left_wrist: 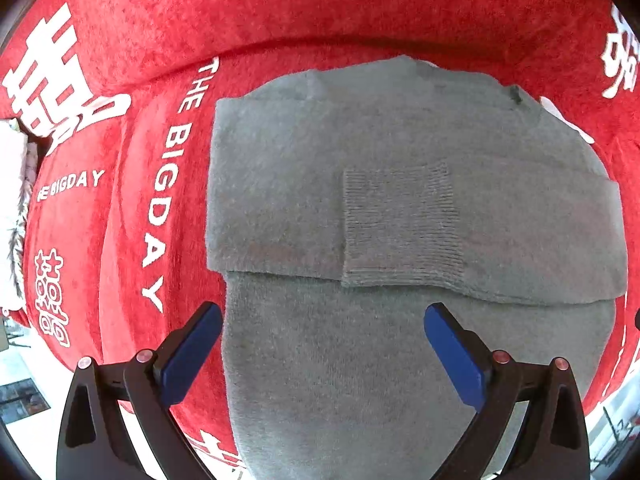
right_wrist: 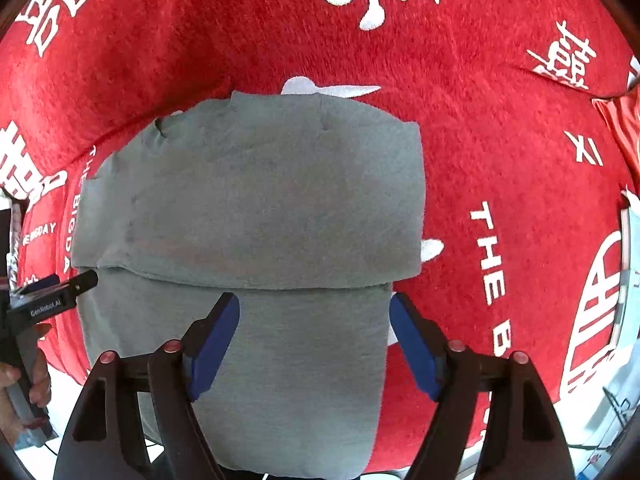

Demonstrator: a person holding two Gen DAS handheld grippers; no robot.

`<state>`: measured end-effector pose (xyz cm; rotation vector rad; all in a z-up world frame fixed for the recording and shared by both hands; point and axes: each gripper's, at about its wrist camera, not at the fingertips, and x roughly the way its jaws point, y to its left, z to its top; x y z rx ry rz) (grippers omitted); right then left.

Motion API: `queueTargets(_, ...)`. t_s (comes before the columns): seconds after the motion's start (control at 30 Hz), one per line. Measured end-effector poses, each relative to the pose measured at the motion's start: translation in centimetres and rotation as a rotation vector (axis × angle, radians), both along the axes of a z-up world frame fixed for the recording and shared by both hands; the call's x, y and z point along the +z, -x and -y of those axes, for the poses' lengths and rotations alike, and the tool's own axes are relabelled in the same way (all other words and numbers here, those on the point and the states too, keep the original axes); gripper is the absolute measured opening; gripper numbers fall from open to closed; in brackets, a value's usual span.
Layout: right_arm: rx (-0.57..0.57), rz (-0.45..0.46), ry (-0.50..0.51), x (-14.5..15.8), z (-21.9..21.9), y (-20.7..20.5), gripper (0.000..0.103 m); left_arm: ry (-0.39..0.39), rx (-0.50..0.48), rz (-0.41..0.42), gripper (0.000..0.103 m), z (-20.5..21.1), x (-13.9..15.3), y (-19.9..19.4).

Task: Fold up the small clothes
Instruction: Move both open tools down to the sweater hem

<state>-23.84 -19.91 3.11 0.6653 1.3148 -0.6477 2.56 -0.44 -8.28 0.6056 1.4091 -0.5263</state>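
A small grey knit sweater (left_wrist: 380,208) lies flat on a red cloth, with both sleeves folded across its upper body; one ribbed cuff (left_wrist: 400,224) lies in the middle. The sweater's lower part hangs toward me. My left gripper (left_wrist: 322,320) is open and empty, above the lower part near its left edge. In the right wrist view the sweater (right_wrist: 260,208) fills the middle. My right gripper (right_wrist: 314,308) is open and empty, above the lower part near its right edge. The left gripper also shows in the right wrist view (right_wrist: 60,284), beside the sweater's left edge.
The red plush cloth (left_wrist: 280,8) with white letters and characters covers the whole surface and rises behind the sweater. A pale fringed fabric (left_wrist: 16,200) lies at the far left. Floor and clutter show beyond the cloth's near edge (right_wrist: 624,400).
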Motion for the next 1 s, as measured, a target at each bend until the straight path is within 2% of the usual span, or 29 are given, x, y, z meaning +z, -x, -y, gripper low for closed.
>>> queueTargets(0.23, 0.017, 0.0, -0.026, -0.3, 1.2, 0.6, 0.08, 0.038, -0.01, -0.01, 0.102, 1.2, 1.2, 1.6)
queueTargets(0.4, 0.05, 0.002, -0.034, -0.4, 1.7, 0.8, 0.08, 0.085, 0.047, 0.012, 0.102, 1.9, 1.8, 2.6)
queueTargets(0.6, 0.08, 0.057, -0.106, -1.3, 1.7, 1.7, 0.08, 0.017, 0.028, 0.053, 0.102, 2.9, 0.8, 4.2)
queueTargets(0.67, 0.083, 0.077, -0.144, -1.8, 1.5, 2.1, 0.08, 0.016, 0.031, 0.046, 0.102, 2.9, 0.5, 4.6)
queueTargets(0.83, 0.076, 0.096, -0.217, -3.0, 0.5, 3.6, 0.08, 0.016, 0.082, -0.048, 0.102, 2.3, -1.0, 4.9)
queueTargets(1.0, 0.032, 0.116, -0.27, -3.7, 0.0, 4.9, 0.08, -0.001, 0.04, -0.009, 0.102, 1.4, -0.9, 5.4)
